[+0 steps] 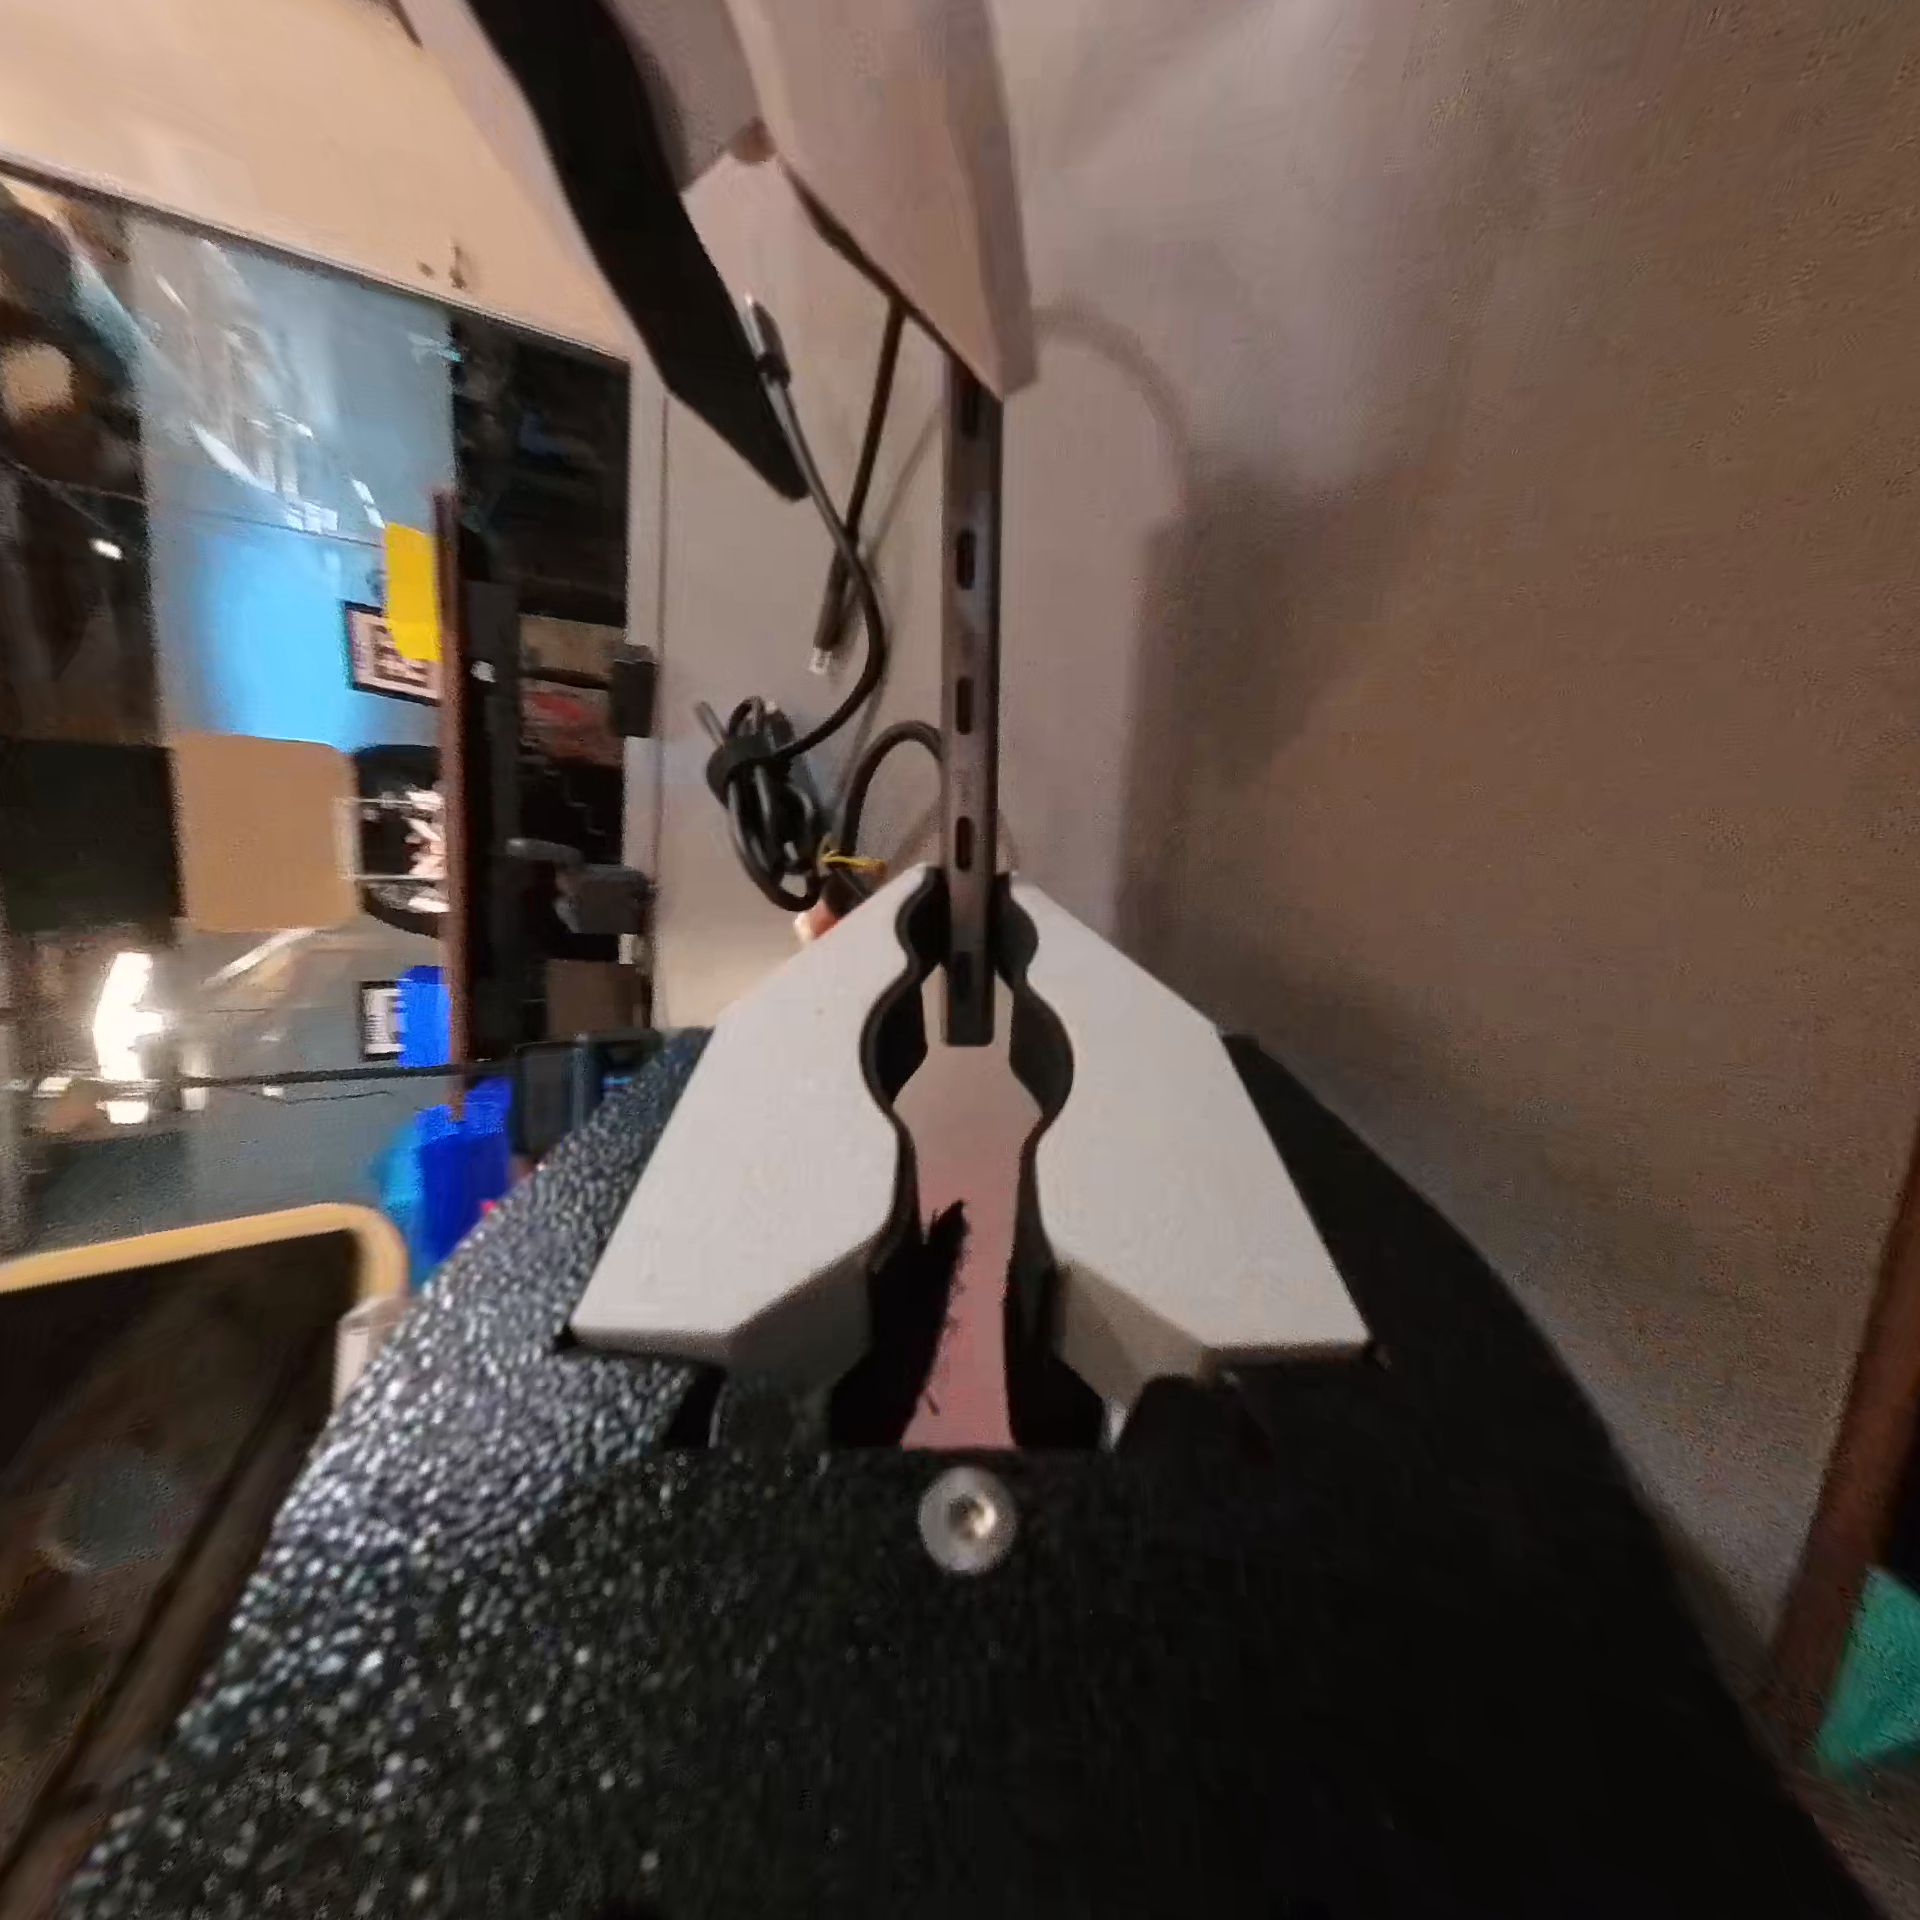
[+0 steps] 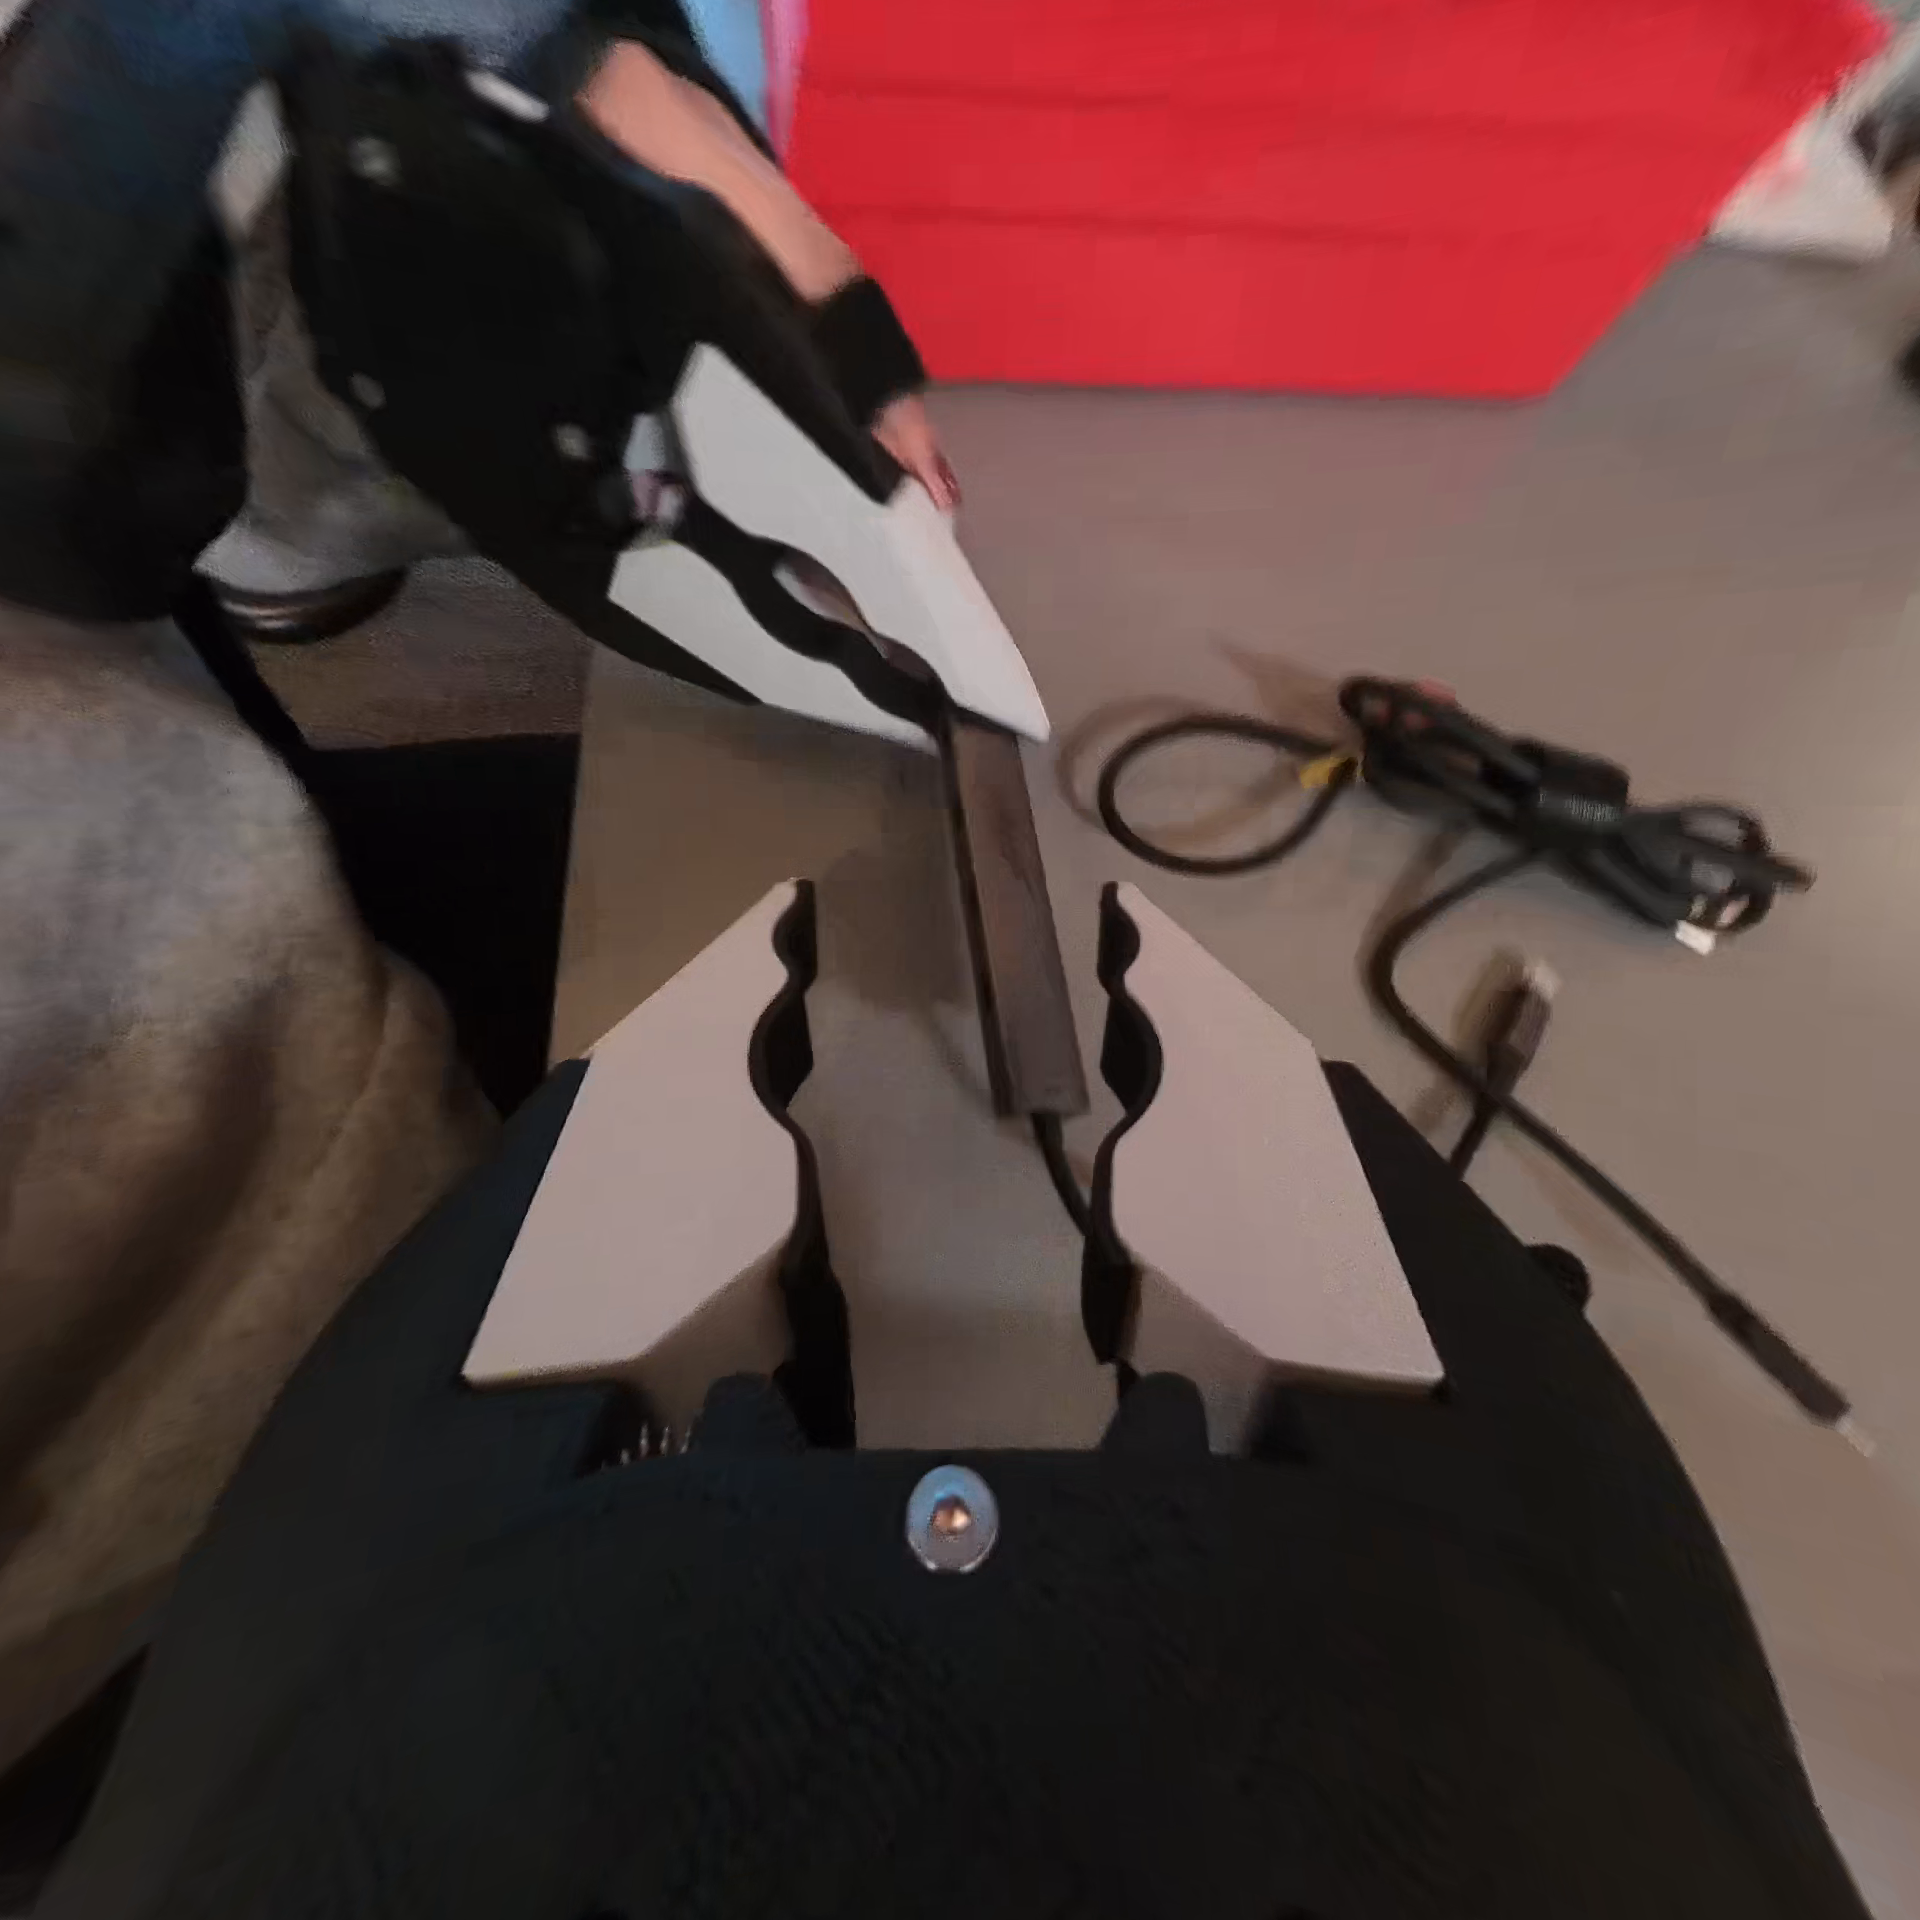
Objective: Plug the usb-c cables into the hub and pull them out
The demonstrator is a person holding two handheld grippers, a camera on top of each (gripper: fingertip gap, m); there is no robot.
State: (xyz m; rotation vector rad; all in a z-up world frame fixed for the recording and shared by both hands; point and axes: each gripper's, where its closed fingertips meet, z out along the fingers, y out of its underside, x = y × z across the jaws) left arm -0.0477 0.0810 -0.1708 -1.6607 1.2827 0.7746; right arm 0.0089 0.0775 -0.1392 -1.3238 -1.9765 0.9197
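The hub is a slim dark bar with a row of ports along its edge. My left gripper is shut on one end of it. In the right wrist view the hub lies between the fingers of my open right gripper, which do not touch it; the left gripper pinches its far end. The hub's own lead leaves its near end. A loose black usb-c cable lies unplugged on the table to the right, beside a tied black cable bundle. The bundle also shows in the left wrist view.
The work sits on a grey table. A red box stands at its far side. A person's gloved hand holds the left gripper. Grey-beige clothing fills the left side. A glass partition is beyond the table.
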